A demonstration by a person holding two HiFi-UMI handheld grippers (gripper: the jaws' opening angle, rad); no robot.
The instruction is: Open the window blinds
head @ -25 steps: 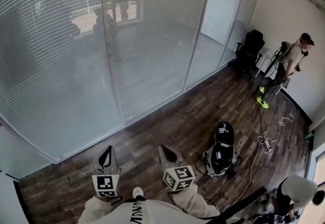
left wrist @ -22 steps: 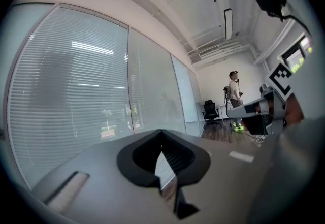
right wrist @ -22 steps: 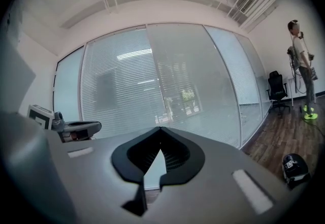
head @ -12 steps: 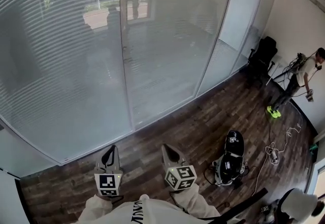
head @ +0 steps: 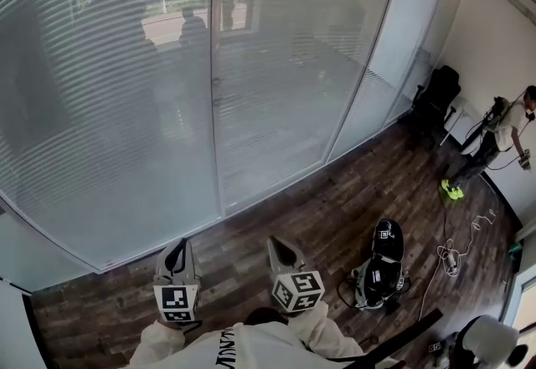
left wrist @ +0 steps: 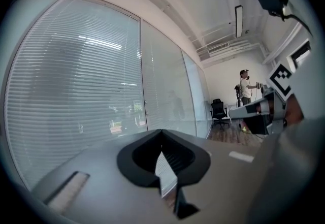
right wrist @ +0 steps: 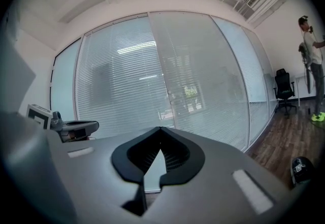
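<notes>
White horizontal-slat window blinds (head: 109, 108) fill upper left of head view, slats shut. Top and left edges are cut off; outdoors shows through only as dim shapes. Left gripper (head: 177, 248) and right gripper (head: 277, 245) sit bottom centre over dark wood-plank floor (head: 276, 200), well apart from blinds. Both sets of jaws pressed together, nothing held.

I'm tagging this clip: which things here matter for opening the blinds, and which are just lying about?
For the job: blinds; left gripper and right gripper, both shut, empty.
Lying about: bag; chair; cables.
</notes>
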